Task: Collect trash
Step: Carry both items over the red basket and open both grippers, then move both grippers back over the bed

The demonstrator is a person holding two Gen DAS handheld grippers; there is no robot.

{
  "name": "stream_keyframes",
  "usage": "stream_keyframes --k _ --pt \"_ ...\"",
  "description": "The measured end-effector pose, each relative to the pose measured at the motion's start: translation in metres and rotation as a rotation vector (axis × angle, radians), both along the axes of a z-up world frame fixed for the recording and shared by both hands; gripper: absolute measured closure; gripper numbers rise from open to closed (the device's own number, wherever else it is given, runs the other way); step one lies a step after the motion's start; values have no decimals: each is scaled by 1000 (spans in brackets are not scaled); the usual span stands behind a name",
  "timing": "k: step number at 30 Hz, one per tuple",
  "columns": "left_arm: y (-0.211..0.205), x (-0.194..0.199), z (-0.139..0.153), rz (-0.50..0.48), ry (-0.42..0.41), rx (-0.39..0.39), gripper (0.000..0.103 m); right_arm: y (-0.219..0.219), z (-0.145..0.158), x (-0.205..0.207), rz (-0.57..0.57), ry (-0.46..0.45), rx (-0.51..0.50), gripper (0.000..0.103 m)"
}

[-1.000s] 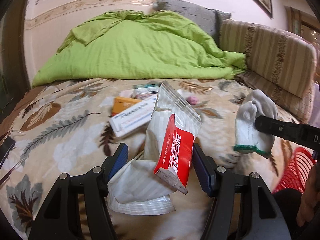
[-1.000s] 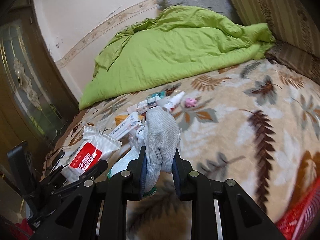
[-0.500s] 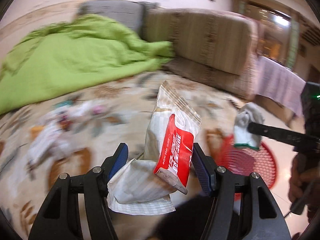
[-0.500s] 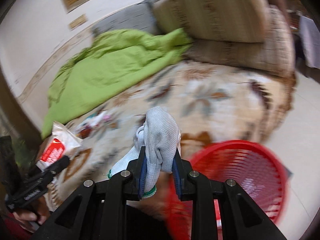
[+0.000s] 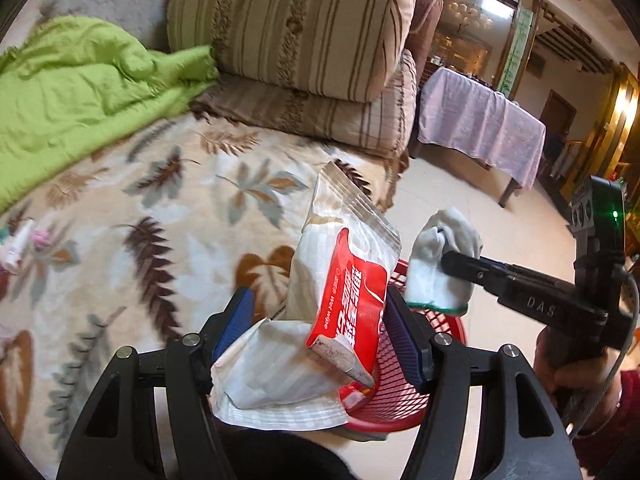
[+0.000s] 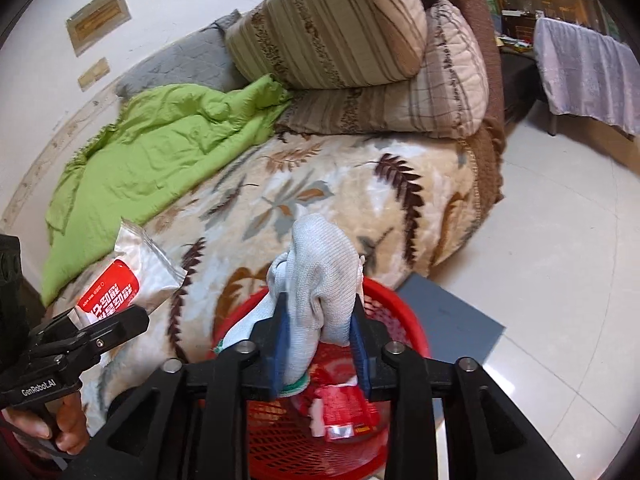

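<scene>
Right now we've got the wet-wipe pack [image 5: 340, 300], white w/ red label, pinched between the blue pads of our left hand-held gripper [image 5: 320, 328], tilted, above the near rim of the red basket [image 5: 404, 396]. Our right hand-held gripper [image 6: 318, 344] is clamped on a grey-white glove [image 6: 320, 264] w/ green cuff trim, hanging over the basket's opening; a red wrapper [image 6: 344, 408] already lies inside. Basket sits on the tile floor [image 6: 560, 280], just beside the bed w/ leaf-print blanket [image 5: 160, 220]. Beyond: green quilt [image 5: 80, 92] & two striped cushions [image 5: 304, 32]. Small items at the blanket's far left, too blurred to ID.
</scene>
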State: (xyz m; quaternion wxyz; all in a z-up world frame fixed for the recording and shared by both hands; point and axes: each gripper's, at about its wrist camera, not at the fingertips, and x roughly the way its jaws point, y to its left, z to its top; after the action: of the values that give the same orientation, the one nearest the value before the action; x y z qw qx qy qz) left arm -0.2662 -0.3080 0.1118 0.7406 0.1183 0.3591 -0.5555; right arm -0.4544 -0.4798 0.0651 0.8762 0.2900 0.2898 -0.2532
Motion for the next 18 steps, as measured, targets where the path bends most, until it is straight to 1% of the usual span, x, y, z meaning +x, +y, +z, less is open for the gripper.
stream_keyframes --k 1,2,3,6,9,12,14,16,18 --pt "-5 -2 -2 -9 8 4 35 -4 -1 -4 -15 8 -1 57" --pt "-10 -3 -5 -19 13 17 29 -6 -1 -6 -25 5 1 53" --pt "-13 -4 -8 -28 17 29 24 -9 0 -10 -33 -3 4 52" --pt "-11 -5 -10 -33 11 36 24 -10 4 -12 -40 -14 -6 52" --pt "4 -2 -9 -11 4 35 24 -5 10 -6 -25 -38 -9 51" --pt "30 12 -8 44 -17 32 24 9 14 14 26 -67 1 49" --pt "54 24 -8 101 -29 37 23 21 16 30 63 -81 6 47" --pt "77 37 -10 164 -38 49 23 41 18 55 131 -96 13 46" --pt "103 51 -12 229 -29 52 23 61 18 77 201 -102 15 45"
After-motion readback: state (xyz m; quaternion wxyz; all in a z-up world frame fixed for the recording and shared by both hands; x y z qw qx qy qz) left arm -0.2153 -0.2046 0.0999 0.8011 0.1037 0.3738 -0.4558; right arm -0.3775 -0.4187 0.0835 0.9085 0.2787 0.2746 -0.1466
